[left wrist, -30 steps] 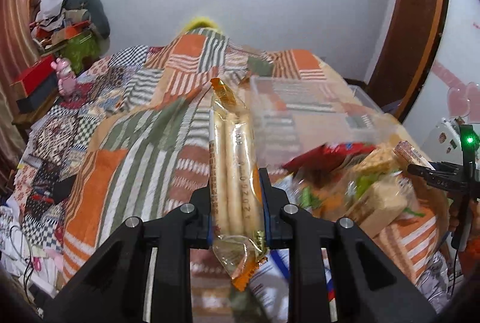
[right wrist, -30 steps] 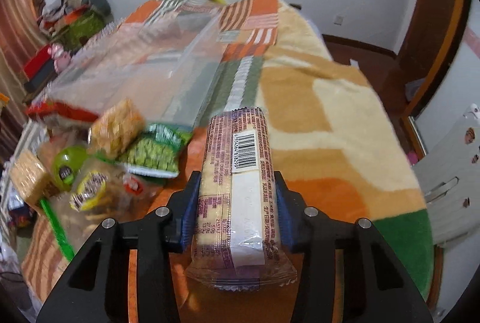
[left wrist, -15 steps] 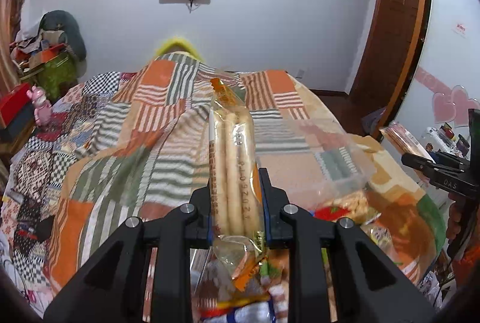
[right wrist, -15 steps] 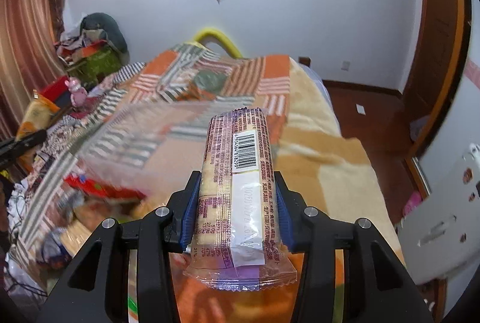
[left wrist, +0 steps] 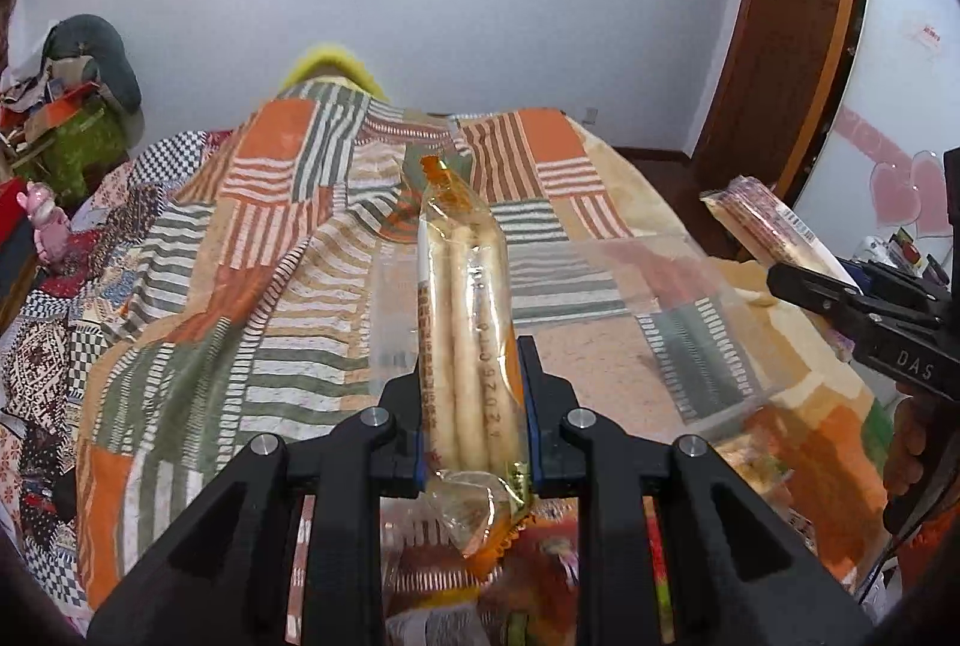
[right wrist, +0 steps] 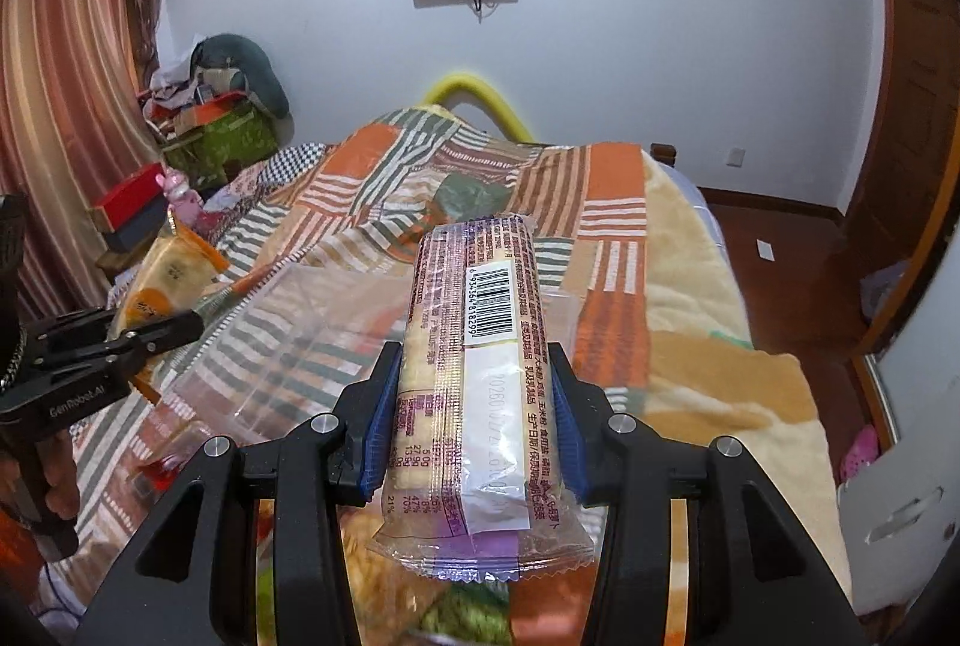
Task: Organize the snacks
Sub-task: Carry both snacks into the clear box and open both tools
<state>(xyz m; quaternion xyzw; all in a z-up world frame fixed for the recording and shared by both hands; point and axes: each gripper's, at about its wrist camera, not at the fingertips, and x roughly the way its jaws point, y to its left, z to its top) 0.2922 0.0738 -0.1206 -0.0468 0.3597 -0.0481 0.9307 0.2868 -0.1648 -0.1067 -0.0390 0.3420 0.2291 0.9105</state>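
My left gripper [left wrist: 468, 406] is shut on a clear-and-orange packet of biscuit sticks [left wrist: 465, 328], held upright above the bed. My right gripper [right wrist: 474, 406] is shut on a purple cracker packet with a barcode [right wrist: 480, 388]. A clear plastic box [left wrist: 660, 322] lies on the quilt below and ahead of both; it also shows in the right wrist view [right wrist: 312, 340]. A heap of loose snack packets [left wrist: 540, 574] lies under the grippers, partly hidden. The right gripper with its packet shows at the right of the left wrist view [left wrist: 780, 250]; the left one shows at the left of the right wrist view [right wrist: 156, 304].
A patchwork quilt [left wrist: 252, 286] covers the bed [right wrist: 690, 334]. Clutter and a red box [right wrist: 129, 208] sit at the left. A wooden door [left wrist: 786, 46] stands at the right, and a white chair [right wrist: 900, 526] stands beside the bed.
Both grippers have lifted and tilted up from the snack heap with their packets held. The heap has dropped to the bottom edge of both views; the clear box now lies ahead.
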